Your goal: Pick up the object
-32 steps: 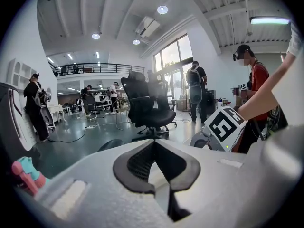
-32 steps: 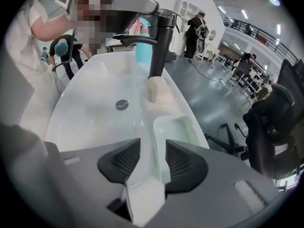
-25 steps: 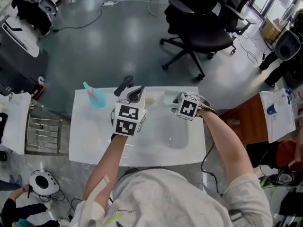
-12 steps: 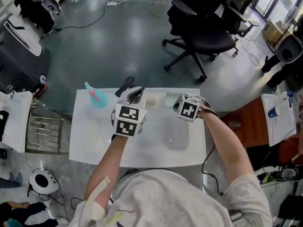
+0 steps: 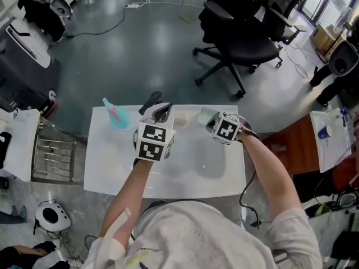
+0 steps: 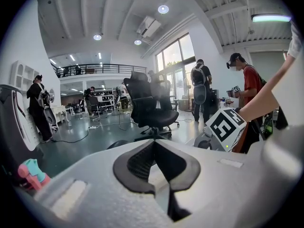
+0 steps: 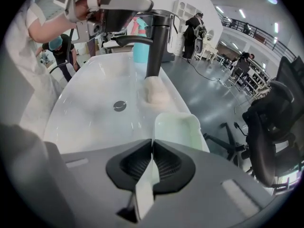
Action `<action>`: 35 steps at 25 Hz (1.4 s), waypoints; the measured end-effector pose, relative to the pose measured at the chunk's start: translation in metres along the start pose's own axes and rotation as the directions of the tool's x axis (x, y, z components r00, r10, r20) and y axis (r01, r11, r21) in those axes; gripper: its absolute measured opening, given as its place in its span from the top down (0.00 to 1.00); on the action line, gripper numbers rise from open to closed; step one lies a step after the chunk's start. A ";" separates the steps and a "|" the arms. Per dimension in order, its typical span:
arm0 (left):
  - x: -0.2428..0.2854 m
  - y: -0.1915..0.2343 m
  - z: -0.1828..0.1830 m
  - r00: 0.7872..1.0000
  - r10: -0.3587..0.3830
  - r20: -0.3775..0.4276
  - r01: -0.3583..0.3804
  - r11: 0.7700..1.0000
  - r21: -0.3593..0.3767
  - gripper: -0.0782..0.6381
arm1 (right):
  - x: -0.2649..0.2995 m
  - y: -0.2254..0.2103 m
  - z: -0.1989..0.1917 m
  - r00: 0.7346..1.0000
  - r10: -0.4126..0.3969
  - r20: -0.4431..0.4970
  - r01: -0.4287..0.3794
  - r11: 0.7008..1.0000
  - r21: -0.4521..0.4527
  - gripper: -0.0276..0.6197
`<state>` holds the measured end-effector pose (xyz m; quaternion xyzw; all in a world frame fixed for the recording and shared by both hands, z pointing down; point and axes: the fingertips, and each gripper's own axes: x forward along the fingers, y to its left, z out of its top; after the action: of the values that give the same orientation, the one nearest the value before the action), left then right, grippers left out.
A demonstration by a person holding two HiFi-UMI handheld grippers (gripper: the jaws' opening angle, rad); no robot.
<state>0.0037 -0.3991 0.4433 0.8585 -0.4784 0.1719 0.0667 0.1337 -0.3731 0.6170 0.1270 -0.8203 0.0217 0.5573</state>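
Observation:
A pale green soap dish [image 7: 176,126] lies on the white counter at the sink's back right corner [image 5: 204,115]. My right gripper [image 7: 152,148] points steeply down at it, and its jaws have just been closing. They now pinch the dish's near wall, which shows as a thin pale strip between the pads. In the head view the right gripper [image 5: 213,120] is just in front of the dish. My left gripper [image 5: 160,112] hovers by the black faucet [image 5: 150,100]. It points out into the room, and its jaws [image 6: 154,163] stand slightly apart with nothing between them.
The white sink basin [image 5: 208,162] with its drain [image 7: 119,106] lies under both hands. A cream soap bar [image 7: 156,92] rests at the faucet's foot [image 7: 154,46]. A teal bottle with a pink top [image 5: 114,115] lies at the counter's back left. A black office chair [image 5: 238,35] stands beyond.
Almost nothing differs in the head view: both grippers stay over the sink counter, and the right one remains against the green dish.

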 end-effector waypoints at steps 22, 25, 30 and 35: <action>-0.015 0.009 0.020 0.999 -0.016 0.045 0.016 1.000 0.001 0.89 | -0.092 -0.026 0.088 0.918 -0.234 0.320 0.154 0.954 0.256 0.94; -0.017 0.009 0.025 0.998 -0.017 0.054 0.017 1.000 0.001 0.89 | -0.108 -0.030 0.099 0.893 -0.280 0.353 0.183 0.941 0.283 0.94; -0.021 0.010 0.027 0.998 -0.014 0.061 0.014 1.000 0.003 0.89 | -0.136 -0.038 0.115 0.836 -0.355 0.418 0.211 0.912 0.352 0.94; -0.028 0.018 0.028 0.998 0.001 0.070 -0.001 1.000 -0.010 0.89 | -0.156 -0.039 0.126 0.788 -0.414 0.457 0.230 0.885 0.405 0.94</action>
<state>-0.0186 -0.3942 0.4063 0.8635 -0.4818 0.1393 0.0538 0.0825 -0.4047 0.4220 0.3586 -0.8918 0.0251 0.2747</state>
